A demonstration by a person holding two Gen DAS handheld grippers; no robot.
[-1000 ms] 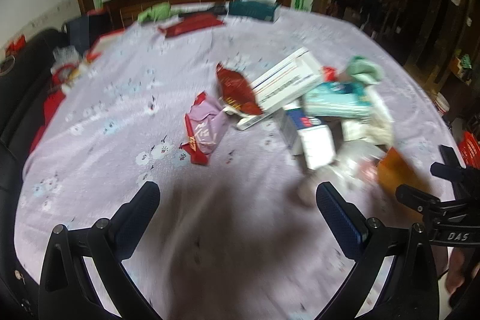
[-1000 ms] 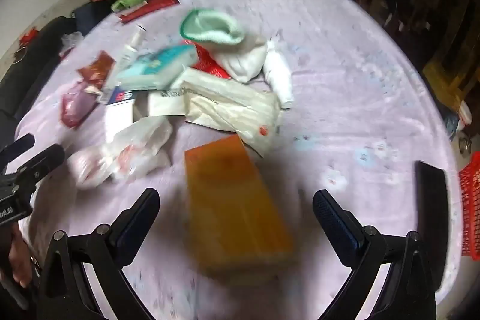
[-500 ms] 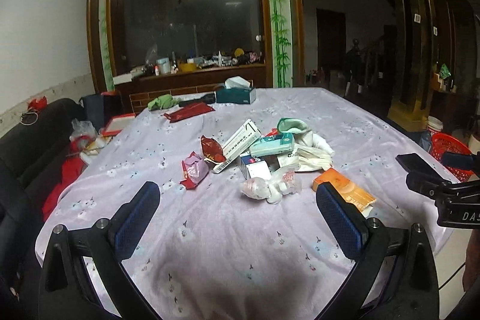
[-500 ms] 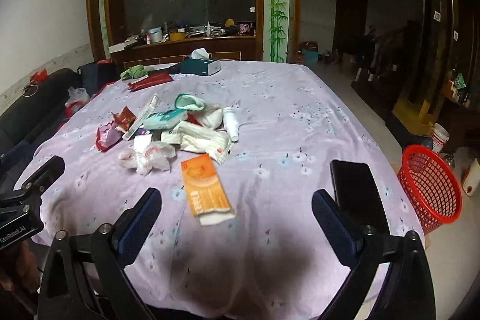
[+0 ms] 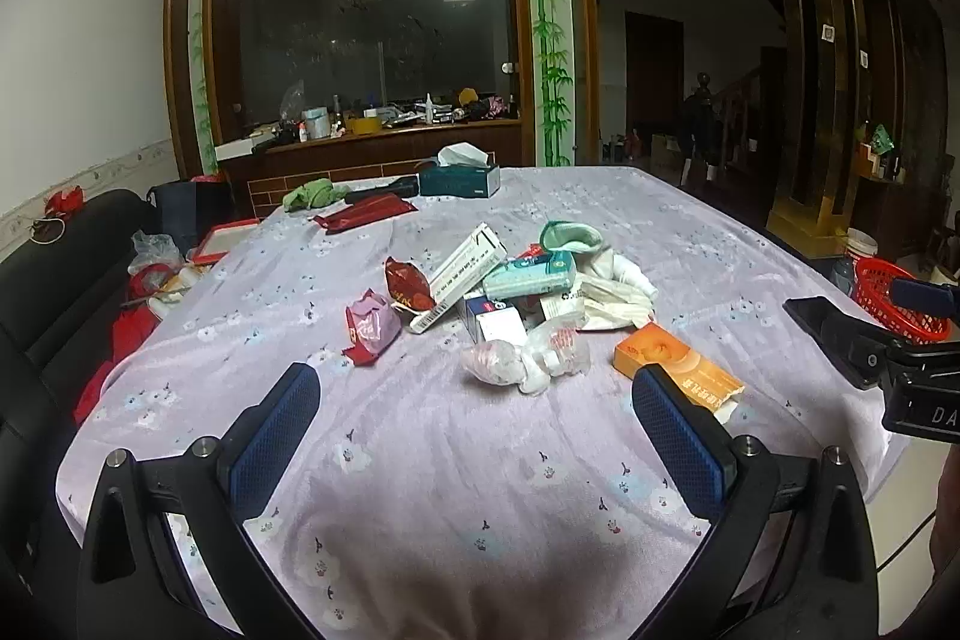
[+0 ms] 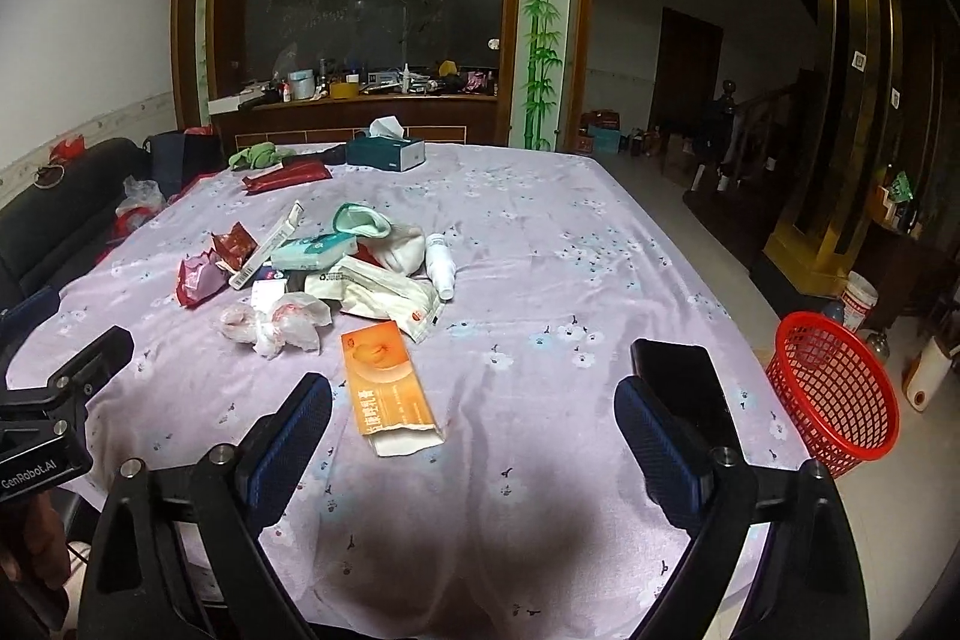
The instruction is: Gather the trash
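Observation:
A heap of trash lies mid-table on the lilac flowered cloth (image 6: 540,250): a teal pack (image 5: 528,277), a long white box (image 5: 465,274), a pink wrapper (image 5: 369,325) and a red-brown wrapper (image 5: 408,283). Nearer me lie a crumpled clear bag (image 5: 522,355) (image 6: 273,325) and a flat orange box (image 5: 675,361) (image 6: 384,376). My left gripper (image 5: 473,379) hovers open over the near part of the table, short of the bag. My right gripper (image 6: 473,388) is open too, just short of the orange box, nothing between its fingers. A red mesh basket (image 6: 834,394) stands on the floor at the table's right.
A tissue box (image 6: 387,153), a green cloth (image 6: 258,155) and a red packet (image 6: 288,175) sit at the table's far end. A black sofa (image 5: 48,280) with bags runs along the left. A white bucket (image 6: 861,301) stands beyond the basket.
Both grippers have drawn back and up from close over the trash to the table's near edge, so the whole table and room now show. Both stay open and empty.

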